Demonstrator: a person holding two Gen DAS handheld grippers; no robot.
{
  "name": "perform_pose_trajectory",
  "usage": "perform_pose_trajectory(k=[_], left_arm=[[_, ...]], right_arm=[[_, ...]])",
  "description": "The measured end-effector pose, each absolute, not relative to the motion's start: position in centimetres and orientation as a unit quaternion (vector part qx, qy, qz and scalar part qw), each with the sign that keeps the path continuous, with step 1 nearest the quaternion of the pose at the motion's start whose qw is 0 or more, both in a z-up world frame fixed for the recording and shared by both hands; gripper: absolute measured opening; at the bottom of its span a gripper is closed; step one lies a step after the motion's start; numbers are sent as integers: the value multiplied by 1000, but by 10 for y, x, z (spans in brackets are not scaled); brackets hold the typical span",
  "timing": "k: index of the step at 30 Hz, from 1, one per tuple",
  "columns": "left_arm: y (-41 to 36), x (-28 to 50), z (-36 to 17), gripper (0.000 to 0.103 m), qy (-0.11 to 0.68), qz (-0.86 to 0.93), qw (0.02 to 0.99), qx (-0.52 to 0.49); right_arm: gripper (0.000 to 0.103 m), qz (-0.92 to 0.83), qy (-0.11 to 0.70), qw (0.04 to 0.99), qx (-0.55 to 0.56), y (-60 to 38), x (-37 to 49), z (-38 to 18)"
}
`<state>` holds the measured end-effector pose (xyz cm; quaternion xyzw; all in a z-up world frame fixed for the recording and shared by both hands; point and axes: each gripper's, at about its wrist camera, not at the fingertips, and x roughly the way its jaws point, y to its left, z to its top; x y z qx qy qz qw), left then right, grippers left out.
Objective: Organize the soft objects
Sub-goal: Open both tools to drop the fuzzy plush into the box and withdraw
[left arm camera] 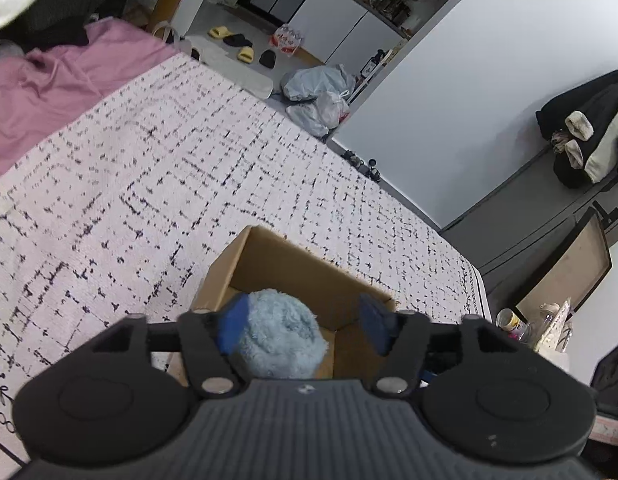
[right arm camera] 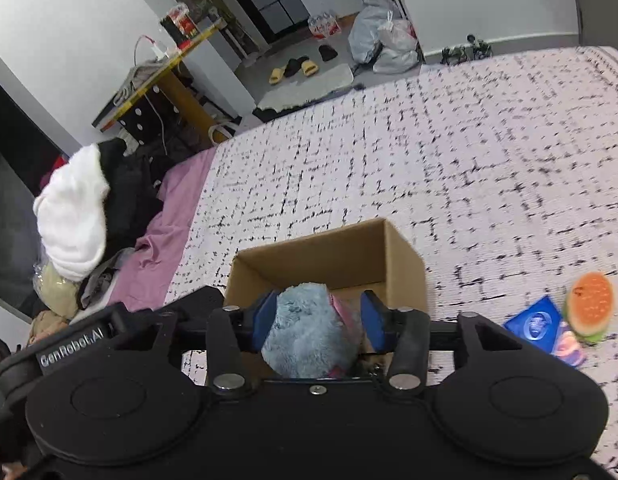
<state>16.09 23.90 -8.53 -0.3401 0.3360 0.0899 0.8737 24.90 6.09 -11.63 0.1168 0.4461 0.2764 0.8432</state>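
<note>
The blue plush (left arm camera: 283, 338) sits in the box (left arm camera: 277, 264) on the bed (left arm camera: 149, 160). The left gripper (left arm camera: 303, 326) is spread wide – its left finger touches the plush. The right gripper (right arm camera: 317, 320) squeezes the plush; a burger toy (right arm camera: 589, 306) lies at 3 o'clock.

One cardboard box (right arm camera: 329, 256) sits at lower centre with one fluffy blue plush (right arm camera: 305, 332) over it, one burger-shaped toy (right arm camera: 589, 306) and one blue packet (right arm camera: 535, 326) lie at lower right, and two yellow slippers (right arm camera: 293, 70) show at upper centre.
</note>
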Motion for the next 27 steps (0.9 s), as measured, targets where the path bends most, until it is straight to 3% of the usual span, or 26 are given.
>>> perform_pose_trajectory(k=[6, 15, 27], left_arm=[[216, 150, -59, 82, 329, 80, 894, -295], [166, 143, -32, 91, 339, 53, 912, -226], [99, 141, -32, 92, 353, 35, 921, -160]], right_arm=[[64, 271, 421, 859, 106, 28, 236, -93], [88, 260, 393, 876, 98, -20, 220, -64], [97, 239, 380, 888, 102, -83, 213, -56]])
